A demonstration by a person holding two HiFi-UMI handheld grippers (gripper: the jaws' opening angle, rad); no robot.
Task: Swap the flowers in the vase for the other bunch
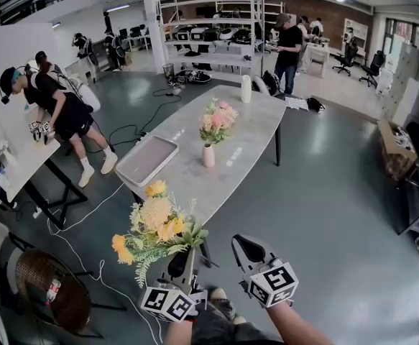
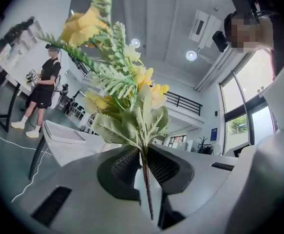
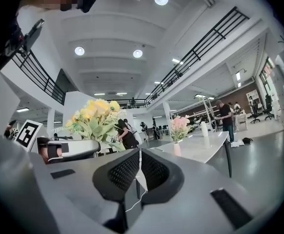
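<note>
**Spotter:** Where is the new bunch sitting?

**Operator:** I'm holding the yellow bunch (image 1: 155, 227) in my left gripper (image 1: 181, 261), well short of the vase (image 1: 208, 156), past the counter's (image 1: 256, 124) near end. The ribbed dark jaws are clamping on its thin, wiry stem (image 2: 146, 184). Ruffled round blooms and feathery fern-like leaves are standing upright above them.

**Spotter:** And the vase?

**Operator:** It's a slim, smooth, pale pink vase, standing mid-counter on the long, rounded, pale grey top. The pink flowers (image 1: 218, 121) are sitting in it. A shallow white tray (image 1: 146, 159) with rounded corners is lying just left of it.

**Spotter:** Right side?

**Operator:** I'm keeping my right gripper (image 1: 248, 249) on the vase's near side too, jaws pressed together on nothing.
</note>
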